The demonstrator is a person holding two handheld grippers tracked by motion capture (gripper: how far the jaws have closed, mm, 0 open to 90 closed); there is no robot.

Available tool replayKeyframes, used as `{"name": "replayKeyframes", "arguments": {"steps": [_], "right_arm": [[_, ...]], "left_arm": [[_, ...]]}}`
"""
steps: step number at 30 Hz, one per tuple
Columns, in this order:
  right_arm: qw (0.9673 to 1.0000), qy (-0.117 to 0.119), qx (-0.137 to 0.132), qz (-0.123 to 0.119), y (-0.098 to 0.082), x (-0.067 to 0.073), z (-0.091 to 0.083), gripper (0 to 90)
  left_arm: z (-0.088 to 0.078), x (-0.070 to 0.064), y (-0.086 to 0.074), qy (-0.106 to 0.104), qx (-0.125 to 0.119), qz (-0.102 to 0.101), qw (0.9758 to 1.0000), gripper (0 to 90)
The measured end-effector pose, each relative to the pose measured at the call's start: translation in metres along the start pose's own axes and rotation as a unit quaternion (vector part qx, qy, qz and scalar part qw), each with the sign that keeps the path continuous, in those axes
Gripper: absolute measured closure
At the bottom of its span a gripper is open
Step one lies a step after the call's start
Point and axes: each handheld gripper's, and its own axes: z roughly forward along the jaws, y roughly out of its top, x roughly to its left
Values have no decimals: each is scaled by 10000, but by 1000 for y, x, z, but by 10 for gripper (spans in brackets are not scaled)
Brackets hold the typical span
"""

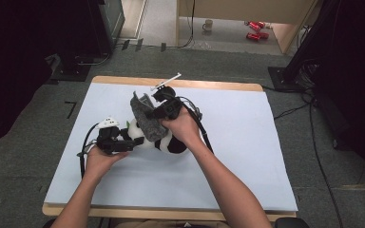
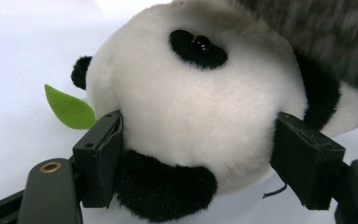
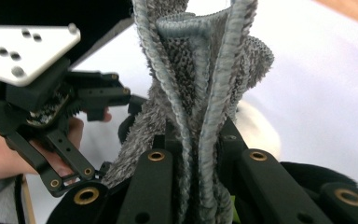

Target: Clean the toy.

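- While the left gripper (image 2: 198, 154) clamps the panda's (image 2: 200, 116) head on the white table (image 1: 247, 156), the right gripper (image 3: 193, 149) pinches the grey cloth's (image 3: 200, 70) bunched edge tight.
- Cloth stands up just above and behind the panda's body, so the right hand looks best placed to pull it off.

No lettering, label, brand or number can be read anywhere in these pictures: the plush panda (image 2: 200, 116), the grey cloth (image 3: 200, 93) and the white table cover (image 1: 247, 156) bear no print, and the red cans (image 1: 254, 29) on the floor lie too far off to make out.
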Motion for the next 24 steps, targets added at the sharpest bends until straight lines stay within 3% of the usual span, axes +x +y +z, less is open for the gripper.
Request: {"name": "replayKeyframes", "arguments": {"steps": [5,8,11,24], "right_arm": [[9994,41,323,-132,-2,14,25,806],[9990,1,422,-164,-3,15,31,806],[9990,-89,393,-214,-4,10,26,806],[9992,-329,126,181,-12,-27,-15,808]], "left_arm": [[0,-1,0,59,120,74,9999,244],[-1,0,0,29,136,85,9999,245],[-1,-1,1,21,62,46,10000,247],[-1,1,0,-35,-26,-42,10000,249]]}}
